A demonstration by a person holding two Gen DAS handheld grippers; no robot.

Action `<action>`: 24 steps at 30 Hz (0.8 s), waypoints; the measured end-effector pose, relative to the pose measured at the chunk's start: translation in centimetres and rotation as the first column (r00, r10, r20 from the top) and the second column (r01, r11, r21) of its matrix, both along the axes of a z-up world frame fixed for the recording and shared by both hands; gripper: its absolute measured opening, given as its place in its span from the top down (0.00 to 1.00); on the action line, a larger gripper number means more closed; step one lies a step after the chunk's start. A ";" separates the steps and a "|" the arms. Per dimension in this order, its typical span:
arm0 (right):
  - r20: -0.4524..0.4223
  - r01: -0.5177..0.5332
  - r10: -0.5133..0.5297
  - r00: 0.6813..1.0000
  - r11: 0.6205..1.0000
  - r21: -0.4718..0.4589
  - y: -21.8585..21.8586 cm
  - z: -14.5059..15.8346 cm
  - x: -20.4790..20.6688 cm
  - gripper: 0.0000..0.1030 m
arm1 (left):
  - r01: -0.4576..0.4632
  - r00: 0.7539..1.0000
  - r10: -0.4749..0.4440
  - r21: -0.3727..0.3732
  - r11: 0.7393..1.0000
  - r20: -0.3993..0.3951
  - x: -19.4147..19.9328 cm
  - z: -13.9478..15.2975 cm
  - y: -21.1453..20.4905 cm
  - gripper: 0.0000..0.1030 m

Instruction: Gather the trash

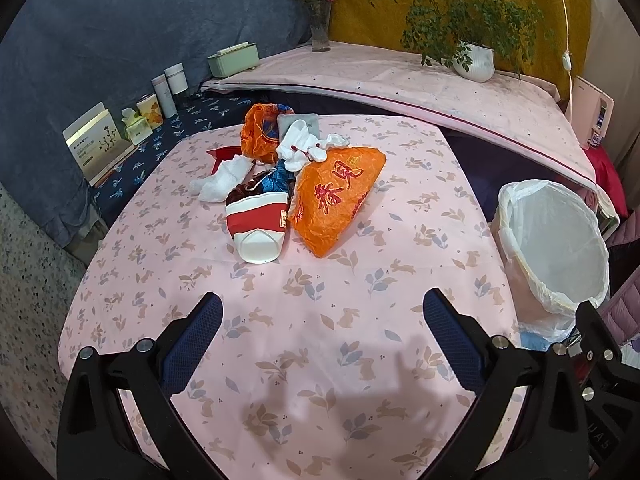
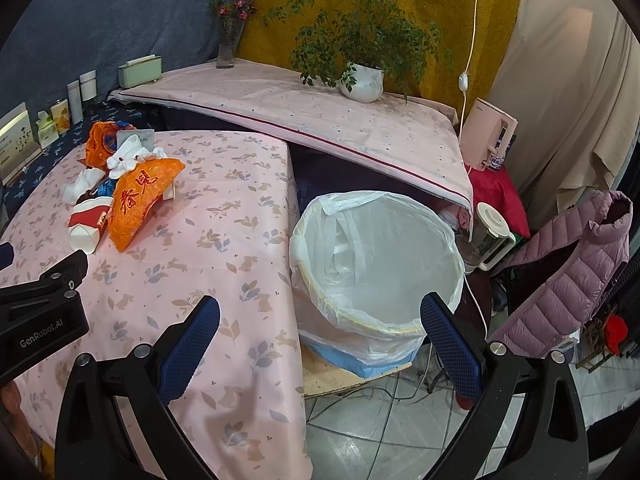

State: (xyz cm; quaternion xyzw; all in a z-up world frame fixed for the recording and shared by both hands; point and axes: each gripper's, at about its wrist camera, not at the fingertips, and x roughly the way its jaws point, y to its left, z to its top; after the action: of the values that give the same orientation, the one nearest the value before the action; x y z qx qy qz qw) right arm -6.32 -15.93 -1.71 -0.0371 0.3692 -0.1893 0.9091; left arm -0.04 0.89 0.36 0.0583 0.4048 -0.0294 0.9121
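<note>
A heap of trash lies on the pink table: a large orange wrapper with red characters, a red and white paper cup on its side, crumpled white tissues, a second orange wrapper and more white tissue. The heap also shows in the right wrist view, with the large orange wrapper. A bin lined with a white bag stands right of the table. My left gripper is open and empty, short of the heap. My right gripper is open and empty, above the table edge and bin.
A raised shelf at the back holds a potted plant, a flower vase and a green box. Boxes and jars line the left side. A pink jacket and a kettle lie right of the bin.
</note>
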 end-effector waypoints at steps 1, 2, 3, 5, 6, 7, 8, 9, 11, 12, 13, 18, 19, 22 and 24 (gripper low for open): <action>0.000 0.000 0.000 1.000 1.000 0.001 0.0 0.0 0.0 0.07 | 0.001 1.000 -0.001 0.000 1.000 0.001 0.0 0.0 0.0 0.07; 0.000 0.000 0.000 1.000 1.000 0.001 0.0 0.0 0.0 0.07 | 0.000 1.000 0.000 0.001 1.000 0.001 0.0 0.0 0.0 0.07; 0.000 0.000 0.000 1.000 1.000 0.000 0.0 0.0 0.0 0.07 | 0.000 1.000 0.000 0.000 1.000 0.001 0.0 0.0 0.0 0.07; 0.000 0.000 0.000 1.000 1.000 0.000 0.0 0.0 0.0 0.07 | 0.000 1.000 0.000 0.000 1.000 0.001 0.0 0.0 0.0 0.07; 0.000 0.000 0.000 1.000 1.000 0.000 0.0 -0.1 0.0 0.07 | 0.000 1.000 0.000 0.000 1.000 -0.001 0.0 0.0 0.0 0.07; 0.000 0.000 0.000 1.000 1.000 0.000 0.0 -0.1 0.0 0.07 | 0.000 1.000 0.000 0.000 1.000 -0.001 0.0 0.0 -0.1 0.07; 0.000 0.000 0.000 1.000 1.000 0.000 0.0 0.0 0.0 0.07 | 0.000 1.000 0.000 0.000 1.000 -0.003 0.0 -0.1 -0.1 0.07; 0.000 0.000 0.000 1.000 1.000 0.000 0.0 0.0 0.0 0.07 | 0.001 1.000 -0.001 0.000 1.000 -0.003 0.0 -0.1 -0.1 0.07; -0.001 0.001 -0.001 1.000 1.000 0.000 0.0 -0.1 0.0 0.07 | 0.000 1.000 0.000 0.000 1.000 -0.001 0.0 -0.1 -0.1 0.07; 0.000 0.001 -0.001 1.000 1.000 0.001 0.0 0.0 0.0 0.07 | 0.001 1.000 -0.001 -0.001 1.000 -0.001 0.0 -0.2 -0.1 0.07; 0.000 0.001 -0.001 1.000 1.000 0.002 0.0 -0.1 0.0 0.07 | 0.001 1.000 -0.001 0.000 1.000 -0.001 0.0 -0.2 -0.1 0.07; 0.000 0.001 -0.001 1.000 1.000 0.002 0.0 -0.2 0.0 0.07 | 0.000 1.000 0.000 0.001 1.000 0.000 0.0 -0.2 -0.2 0.07; 0.000 0.001 -0.001 1.000 1.000 0.002 0.0 -0.2 0.0 0.07 | 0.001 1.000 -0.001 0.001 1.000 -0.001 0.0 -0.2 -0.1 0.07; -0.001 0.001 -0.001 1.000 1.000 0.002 -0.1 -0.1 0.0 0.07 | 0.001 1.000 -0.001 0.002 1.000 0.000 0.0 -0.2 -0.2 0.07; 0.000 0.000 0.000 1.000 1.000 0.001 0.0 -0.1 0.0 0.07 | 0.001 1.000 -0.001 0.001 1.000 -0.001 0.0 -0.2 -0.2 0.07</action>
State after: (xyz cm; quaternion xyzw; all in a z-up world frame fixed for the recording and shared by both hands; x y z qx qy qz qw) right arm -6.36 -15.97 -1.84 -0.0364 0.3696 -0.1892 0.9090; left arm -0.03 0.73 0.17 0.0587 0.4053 -0.0296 0.9118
